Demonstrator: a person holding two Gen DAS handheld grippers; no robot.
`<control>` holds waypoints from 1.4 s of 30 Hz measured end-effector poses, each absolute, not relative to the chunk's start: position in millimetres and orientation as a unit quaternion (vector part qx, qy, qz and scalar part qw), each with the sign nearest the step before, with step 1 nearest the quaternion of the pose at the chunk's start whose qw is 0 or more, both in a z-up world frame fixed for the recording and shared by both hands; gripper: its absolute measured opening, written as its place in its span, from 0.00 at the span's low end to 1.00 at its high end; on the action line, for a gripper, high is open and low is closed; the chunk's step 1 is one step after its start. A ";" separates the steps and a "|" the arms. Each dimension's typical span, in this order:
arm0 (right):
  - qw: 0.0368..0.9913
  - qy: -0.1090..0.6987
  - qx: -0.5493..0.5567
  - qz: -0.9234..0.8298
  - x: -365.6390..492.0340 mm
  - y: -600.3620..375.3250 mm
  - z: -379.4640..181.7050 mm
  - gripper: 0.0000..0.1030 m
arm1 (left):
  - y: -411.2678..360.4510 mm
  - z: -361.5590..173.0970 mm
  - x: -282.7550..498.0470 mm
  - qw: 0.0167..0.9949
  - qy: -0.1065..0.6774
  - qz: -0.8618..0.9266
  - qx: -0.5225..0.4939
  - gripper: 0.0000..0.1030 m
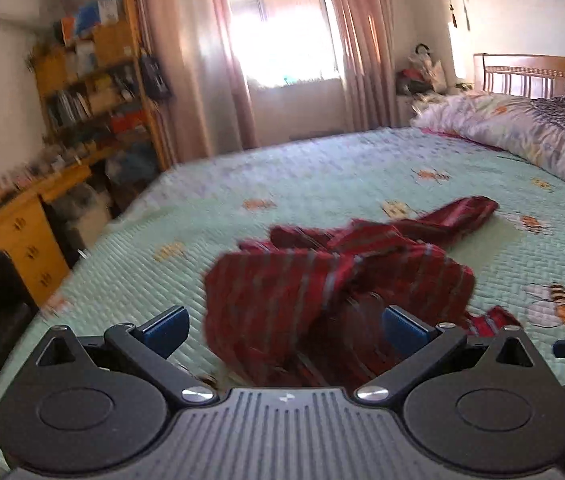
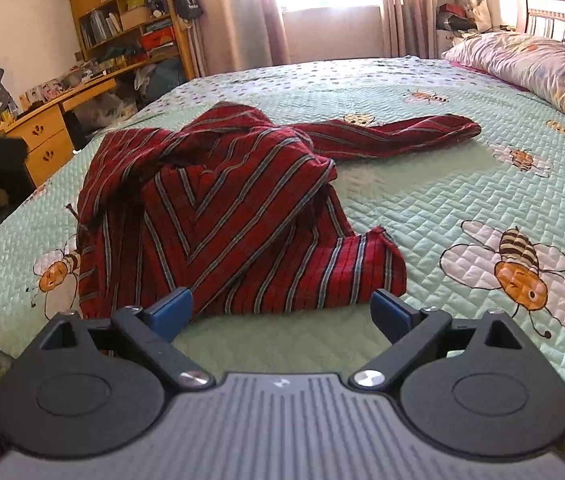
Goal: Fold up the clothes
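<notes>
**Both claws wide over a crumpled striped garment**

Your left gripper (image 1: pixel 284 330) stands with its jaws spread wide, nothing between the blue pads (image 1: pixel 166 330). The red striped garment (image 1: pixel 334 292) lies bunched on the bed just ahead of it, and the near folds of cloth fall in the gap between the two fingers; the view is blurred, so you cannot tell whether the pads touch the fabric.

Your right gripper (image 2: pixel 282 312) is just as wide and grips nothing. Its pads (image 2: pixel 172 312) sit at the near hem of the red striped garment (image 2: pixel 218 216), the left pad overlapping the cloth's edge in the picture, the right pad over bare quilt.

The garment lies in a heap on the pale green quilted bedspread (image 2: pixel 442 184), which is printed with bees. One sleeve (image 2: pixel 398 130) stretches out to the right, toward the rolled duvet (image 2: pixel 530 64) at the head of the bed. A second cuff end (image 2: pixel 366 268) folds toward you at the right of the heap.

A wooden desk (image 2: pixel 46 128) and a bookshelf (image 2: pixel 122 20) stand beyond the bed's left side, with curtains (image 2: pixel 254 12) by the bright window behind.
</notes>
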State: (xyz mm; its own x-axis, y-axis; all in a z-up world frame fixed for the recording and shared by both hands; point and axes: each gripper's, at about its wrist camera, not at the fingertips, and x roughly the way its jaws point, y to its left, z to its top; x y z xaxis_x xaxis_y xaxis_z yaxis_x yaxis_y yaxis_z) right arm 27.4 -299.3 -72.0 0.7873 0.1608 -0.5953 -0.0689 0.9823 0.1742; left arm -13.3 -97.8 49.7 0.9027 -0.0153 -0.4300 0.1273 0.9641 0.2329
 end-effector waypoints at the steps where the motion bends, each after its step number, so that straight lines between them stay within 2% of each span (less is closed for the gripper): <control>1: 0.942 0.321 0.071 0.060 28.8 -297.4 -72.9 0.93 | -97.2 49.5 -16.0 0.968 0.212 -0.028 0.133 1.00; 4: 0.940 0.328 0.070 0.059 32.3 -293.9 -75.9 0.93 | -93.1 47.6 -29.3 0.972 0.191 -0.006 0.137 1.00; 8: 0.937 0.338 0.065 0.059 35.8 -287.9 -80.0 0.93 | -84.7 45.8 -26.1 0.967 0.226 -0.054 0.105 1.00; 14: 0.934 0.347 0.061 0.062 37.8 -281.6 -83.9 0.93 | -84.7 41.8 -23.3 0.963 0.240 -0.055 0.110 1.00; 22: 0.928 0.360 0.069 0.067 38.7 -282.5 -90.5 0.93 | -76.8 27.1 -3.0 0.945 0.308 -0.082 0.068 1.00; 42: 0.926 0.365 0.067 0.074 37.1 -280.3 -92.0 0.93 | -73.5 18.1 1.1 0.935 0.344 -0.077 0.042 0.99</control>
State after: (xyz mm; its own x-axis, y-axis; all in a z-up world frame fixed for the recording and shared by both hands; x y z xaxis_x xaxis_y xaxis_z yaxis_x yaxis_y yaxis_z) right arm 37.1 -280.3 -92.0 0.7228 0.1862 -0.6655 -0.0882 0.9800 0.1783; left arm 1.1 -73.5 18.1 0.7513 -0.1142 -0.6500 0.1723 0.9847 0.0261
